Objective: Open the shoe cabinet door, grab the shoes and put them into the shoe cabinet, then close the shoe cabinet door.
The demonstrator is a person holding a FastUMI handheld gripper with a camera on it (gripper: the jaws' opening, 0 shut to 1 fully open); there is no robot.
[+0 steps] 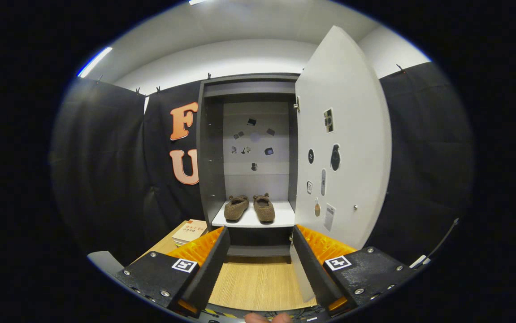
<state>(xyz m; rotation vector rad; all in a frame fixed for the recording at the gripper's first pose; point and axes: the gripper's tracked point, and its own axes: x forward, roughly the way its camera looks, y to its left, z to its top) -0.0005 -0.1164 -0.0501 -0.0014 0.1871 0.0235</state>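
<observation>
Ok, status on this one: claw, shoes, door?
Claw open, empty, short of the cabinet. Shoes side by side on the shelf. Door wide open, nothing blocking it.

The tongs (pixel 260 251) carry ribbed bodies, square black-and-white markers, silver screws and sawtooth inner edges.

No legible txt or labels.

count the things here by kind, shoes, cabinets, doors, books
brown slippers: 2, on the shelf
shoe cabinet: 1
cabinet door: 1, open
book stack: 1
gripper: 1, jaws open, empty
total: 6
</observation>
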